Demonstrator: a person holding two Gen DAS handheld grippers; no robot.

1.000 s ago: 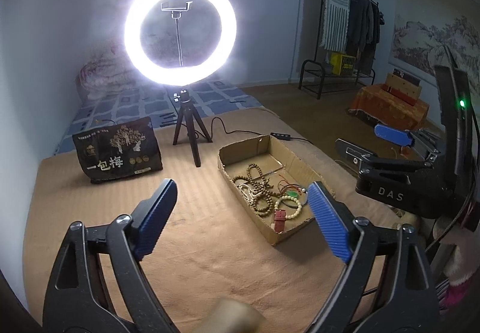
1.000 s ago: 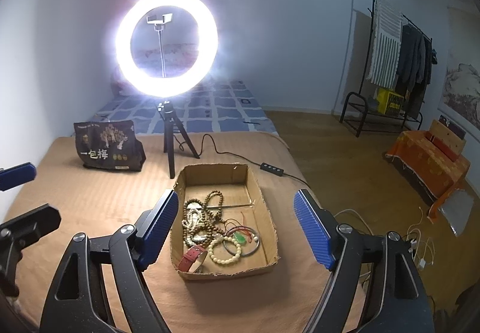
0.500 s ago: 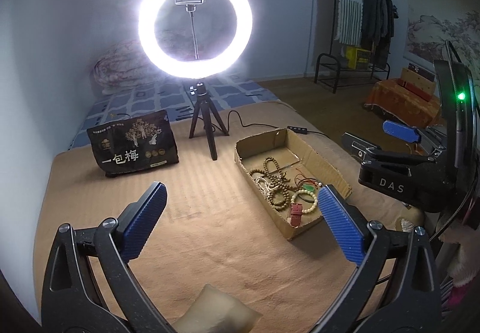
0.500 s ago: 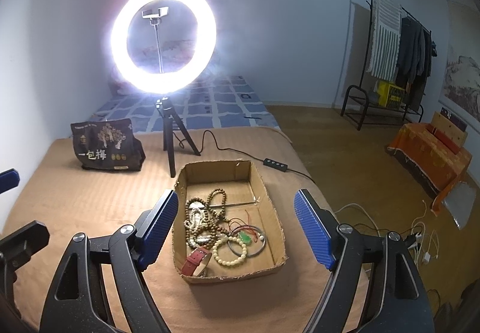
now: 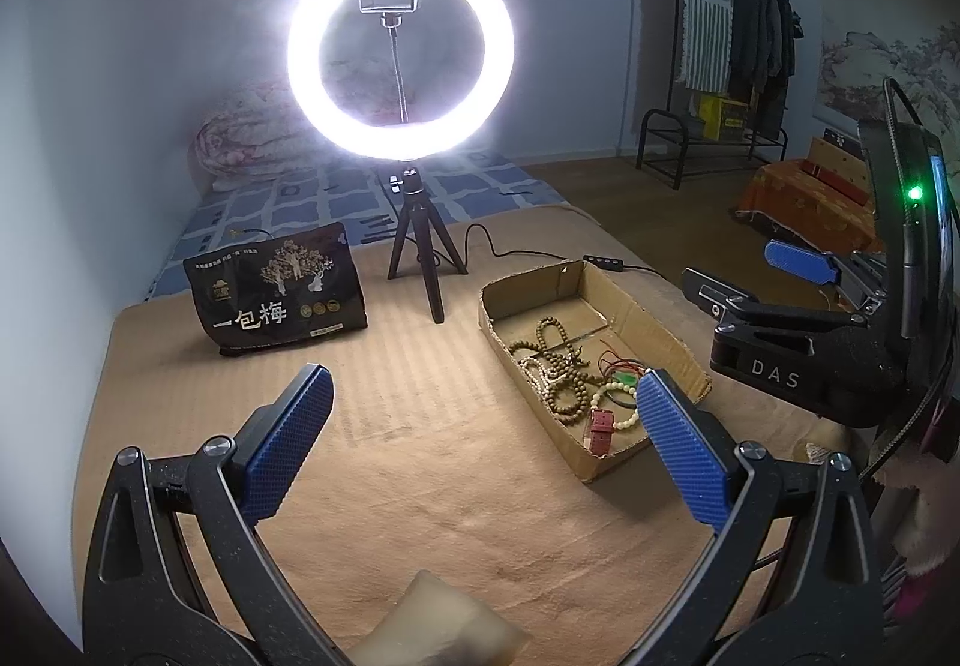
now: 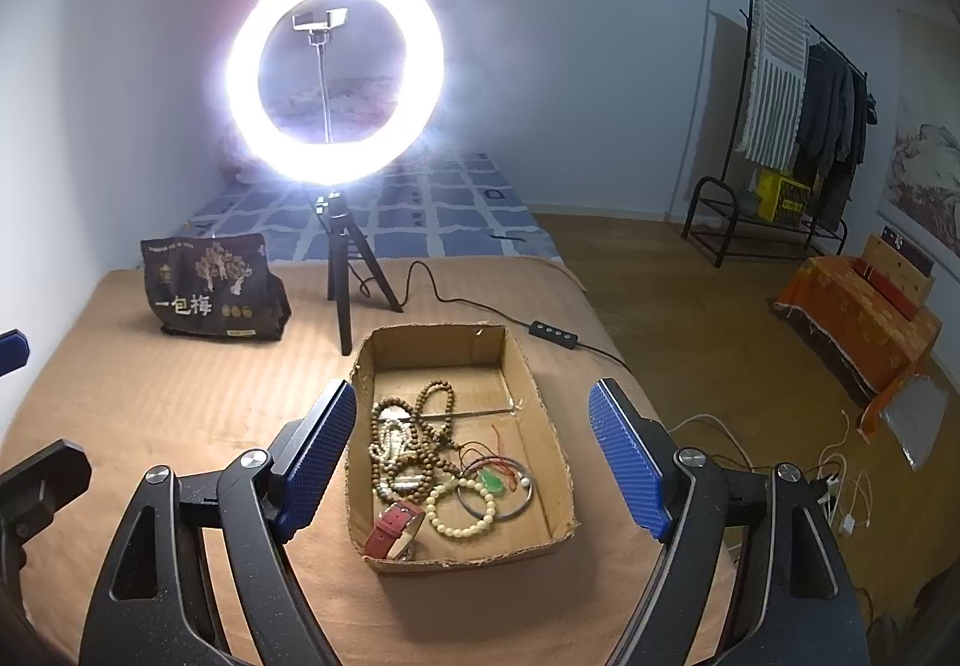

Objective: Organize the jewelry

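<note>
A shallow cardboard box (image 6: 543,426) lies on the tan cloth and holds the jewelry. Inside are brown bead strands (image 6: 429,426), a cream bead bracelet (image 6: 462,513), a red watch strap (image 6: 393,531), a green pendant (image 6: 492,480) on red cord and a metal bangle (image 6: 510,507). My right gripper (image 6: 474,396) hovers open over the box's near half, nothing between its blue pads. My left gripper (image 5: 483,396) stands wide open and empty over bare cloth, left of the box (image 5: 654,324). The right gripper (image 5: 753,276) shows beyond the box at the right edge.
A lit ring light on a tripod (image 6: 339,270) stands behind the box, its cable and switch (image 6: 552,333) trailing right. A dark snack bag (image 5: 276,291) sits back left. A pale soft lump (image 5: 432,627) lies under the left gripper. Floor drops off right of the cloth.
The left gripper's jaws have spread a little wider and its view has swung slightly left. The right gripper and the box look the same.
</note>
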